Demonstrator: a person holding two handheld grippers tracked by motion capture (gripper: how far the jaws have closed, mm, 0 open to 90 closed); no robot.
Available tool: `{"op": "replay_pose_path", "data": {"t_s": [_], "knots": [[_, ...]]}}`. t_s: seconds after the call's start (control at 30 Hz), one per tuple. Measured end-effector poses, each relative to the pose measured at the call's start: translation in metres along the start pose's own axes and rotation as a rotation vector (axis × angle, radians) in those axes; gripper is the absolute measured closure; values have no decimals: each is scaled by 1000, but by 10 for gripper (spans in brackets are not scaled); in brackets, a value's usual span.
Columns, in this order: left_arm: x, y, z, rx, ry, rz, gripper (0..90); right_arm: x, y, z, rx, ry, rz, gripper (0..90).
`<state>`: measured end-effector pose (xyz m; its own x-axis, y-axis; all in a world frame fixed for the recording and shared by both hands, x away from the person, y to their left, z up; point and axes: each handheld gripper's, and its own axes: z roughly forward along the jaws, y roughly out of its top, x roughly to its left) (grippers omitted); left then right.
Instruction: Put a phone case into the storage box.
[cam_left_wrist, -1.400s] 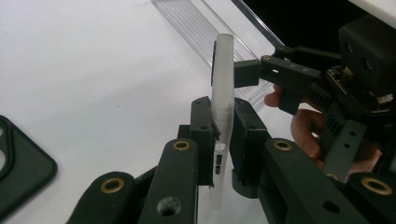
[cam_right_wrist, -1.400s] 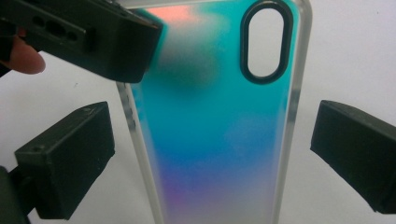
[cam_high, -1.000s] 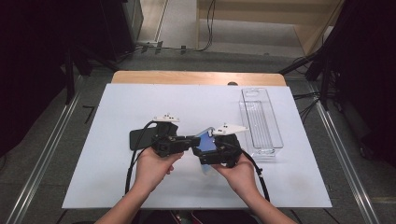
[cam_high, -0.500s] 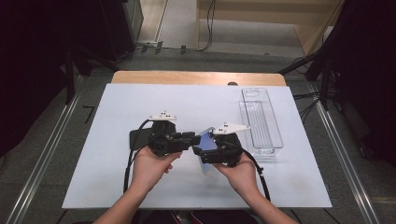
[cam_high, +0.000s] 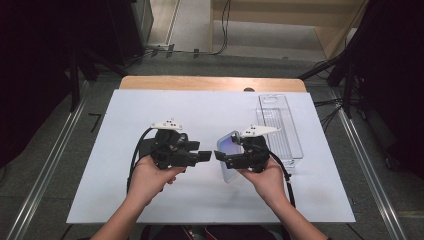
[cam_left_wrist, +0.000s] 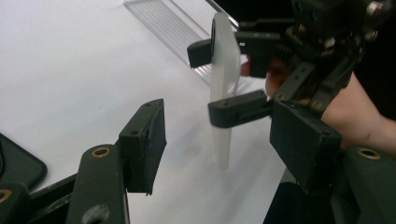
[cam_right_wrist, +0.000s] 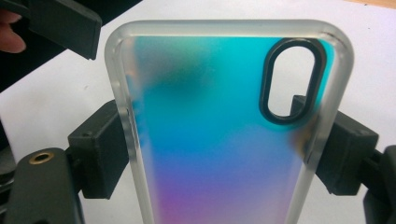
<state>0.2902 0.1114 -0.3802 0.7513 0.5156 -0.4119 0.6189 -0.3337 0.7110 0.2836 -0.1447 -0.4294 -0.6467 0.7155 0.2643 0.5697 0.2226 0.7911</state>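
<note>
1. Right gripper (cam_high: 218, 155): jaws clamped across the width of a translucent phone case (cam_right_wrist: 224, 135), one pad on each long edge; the case is held upright above the table (cam_high: 150, 210), its iridescent back and camera cutout (cam_right_wrist: 292, 81) facing the right gripper's camera.
2. Left gripper (cam_high: 209, 156): jaws have just been opening and now stand apart with nothing between them, just beside the case's free edge; judged a release after a hand-over, which leaves the case to the right gripper alone.
3. Grip across the narrow dimension keeps the case's ends free, probably for setting it down.
4. Clear plastic tray (cam_high: 280, 127): lies on the table just beyond the right hand (cam_high: 267, 175), a likely destination.
</note>
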Motion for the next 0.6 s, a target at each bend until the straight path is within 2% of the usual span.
{"op": "replay_pose_path", "data": {"t_s": [0.07, 0.17, 0.23, 0.27, 0.33, 0.47, 0.6], "knots": [[2, -2, 0, 12, -9, 20, 343, 0, 0, -1, 0, -2, -3, 152], [6, -5, 0, 35, -27, 54, 338, -4, 2, -4, -7, 21, -14, 153], [9, -7, 0, 43, -38, 70, 338, -7, 4, -8, -4, 69, -19, 153], [10, -8, 1, 47, -51, 74, 338, -7, 4, -8, -4, 69, -19, 153], [15, -11, 1, 57, -64, 87, 338, -8, 6, -11, -4, 98, -38, 153], [22, -16, 3, 82, -64, 140, 337, -12, 9, -17, 1, 143, -60, 153], [27, -23, 5, 99, -70, 188, 338, -17, 10, -22, 8, 169, -84, 153]]}}
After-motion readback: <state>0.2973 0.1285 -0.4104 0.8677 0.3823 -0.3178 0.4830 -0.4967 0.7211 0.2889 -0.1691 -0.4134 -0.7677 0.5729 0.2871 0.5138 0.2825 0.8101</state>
